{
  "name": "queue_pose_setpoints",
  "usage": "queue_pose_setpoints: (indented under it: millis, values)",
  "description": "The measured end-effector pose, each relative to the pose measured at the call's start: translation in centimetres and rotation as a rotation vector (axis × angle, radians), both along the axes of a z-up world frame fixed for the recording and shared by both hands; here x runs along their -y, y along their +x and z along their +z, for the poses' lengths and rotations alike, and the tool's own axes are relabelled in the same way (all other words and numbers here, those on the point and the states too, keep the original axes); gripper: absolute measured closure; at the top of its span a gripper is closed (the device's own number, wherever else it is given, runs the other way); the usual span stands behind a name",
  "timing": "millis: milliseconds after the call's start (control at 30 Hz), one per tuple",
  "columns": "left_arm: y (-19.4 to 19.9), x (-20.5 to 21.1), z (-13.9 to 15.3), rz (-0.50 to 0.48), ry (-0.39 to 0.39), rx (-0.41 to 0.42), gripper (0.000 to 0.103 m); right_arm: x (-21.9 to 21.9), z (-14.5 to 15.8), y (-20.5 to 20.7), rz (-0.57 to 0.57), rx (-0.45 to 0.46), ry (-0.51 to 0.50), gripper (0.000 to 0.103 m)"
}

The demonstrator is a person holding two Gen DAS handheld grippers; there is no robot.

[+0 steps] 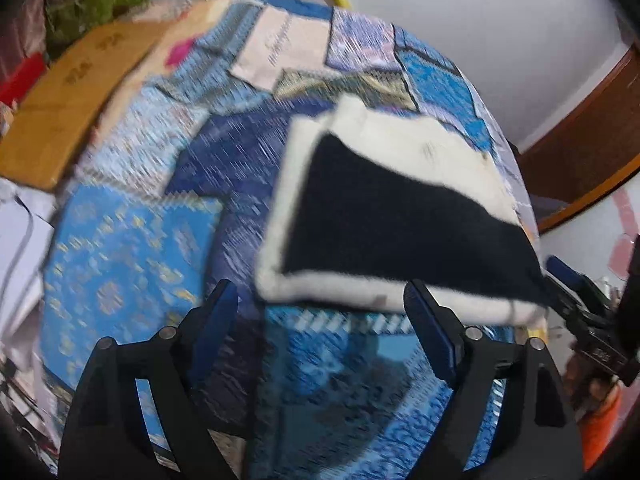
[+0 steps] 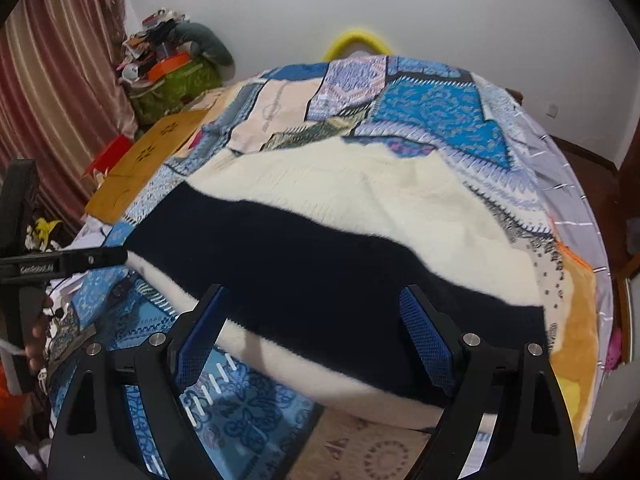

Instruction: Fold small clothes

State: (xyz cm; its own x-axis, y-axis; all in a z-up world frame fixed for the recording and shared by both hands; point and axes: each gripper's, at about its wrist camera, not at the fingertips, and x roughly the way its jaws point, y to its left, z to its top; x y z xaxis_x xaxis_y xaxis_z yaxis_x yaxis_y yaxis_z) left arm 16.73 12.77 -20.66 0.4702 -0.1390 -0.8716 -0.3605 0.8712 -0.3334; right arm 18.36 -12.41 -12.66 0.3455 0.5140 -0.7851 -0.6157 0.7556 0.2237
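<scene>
garment (image 2: 340,216) beyond open tongs (image 2: 316,332) (untouched)

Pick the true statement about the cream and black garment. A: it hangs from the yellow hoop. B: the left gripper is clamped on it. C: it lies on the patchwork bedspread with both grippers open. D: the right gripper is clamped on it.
C: the garment lies flat on the bedspread, and the left gripper and right gripper stand open, pads off the cloth.

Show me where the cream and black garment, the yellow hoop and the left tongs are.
cream and black garment (image 2: 360,200): right wrist view, cream upper part.
yellow hoop (image 2: 356,38): right wrist view, top of arch.
left tongs (image 1: 320,312): left wrist view, midway between tips.
</scene>
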Motion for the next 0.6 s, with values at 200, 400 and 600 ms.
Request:
queue_pose_setpoints:
  millis: [200,400,600]
  values:
    - [0.3,1.1,-1.1,-0.004,-0.159,-0.018,0.018,-1.0,-2.6,0.5,0.013,-0.079,-0.033,0.018]
    - [1.6,1.5,-2.0,-0.001,-0.299,-0.022,0.018,-0.9,-3.0,0.3,0.01,-0.083,-0.016,0.015]
    - [3.2,1.3,-3.2,0.043,-0.37,-0.034,0.018,-1.0,-3.0,0.0,0.013,-0.082,-0.01,0.015]
